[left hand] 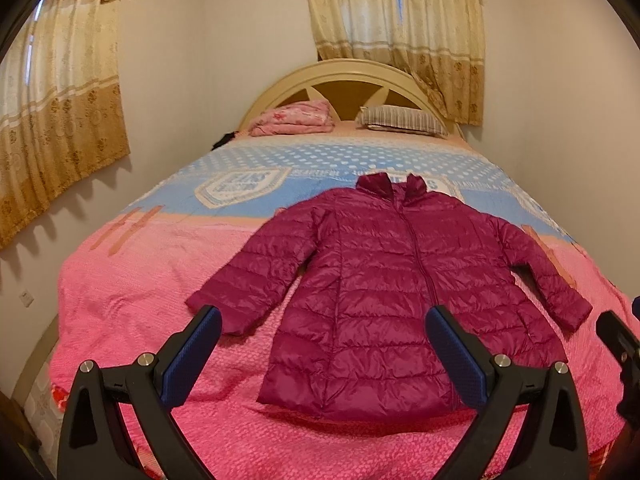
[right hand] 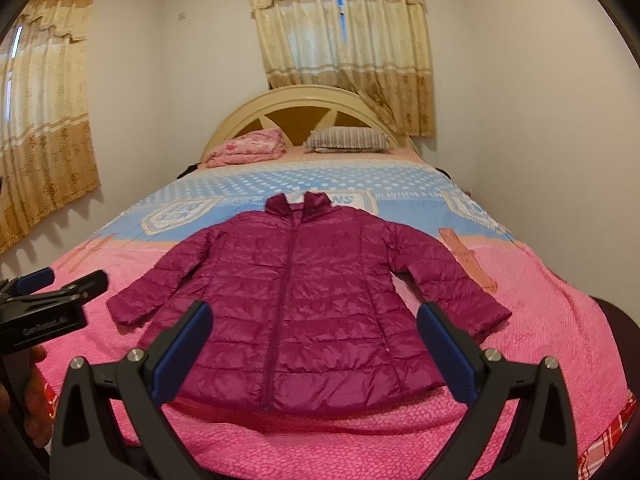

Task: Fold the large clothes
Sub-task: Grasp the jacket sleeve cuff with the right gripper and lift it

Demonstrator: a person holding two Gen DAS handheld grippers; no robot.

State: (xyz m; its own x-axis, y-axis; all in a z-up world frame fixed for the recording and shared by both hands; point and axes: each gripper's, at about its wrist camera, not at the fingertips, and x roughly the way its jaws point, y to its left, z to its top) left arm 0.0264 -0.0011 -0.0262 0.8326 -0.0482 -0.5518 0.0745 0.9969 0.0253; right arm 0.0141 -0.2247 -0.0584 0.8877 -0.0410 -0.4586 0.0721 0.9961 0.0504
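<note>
Magenta puffer jacket (left hand: pixel 376 288) flat on bed (left hand: pixel 132 292), front up, zipped, sleeves angled out toward 4 and 8 o'clock, collar at 12: spread for folding. Left tongs (left hand: pixel 323 354) wide, empty, above hem. Right tongs (right hand: pixel 314 348) wide, empty, also at 6 o'clock end. Likely start: sleeves inward first. Pillow (left hand: pixel 402 120) well apart at headboard.

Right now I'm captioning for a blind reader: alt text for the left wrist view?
A magenta puffer jacket lies flat, zipped, sleeves spread, on a pink bedspread. The open left hand-held gripper hovers over its hem; pillows sit by the headboard.
</note>
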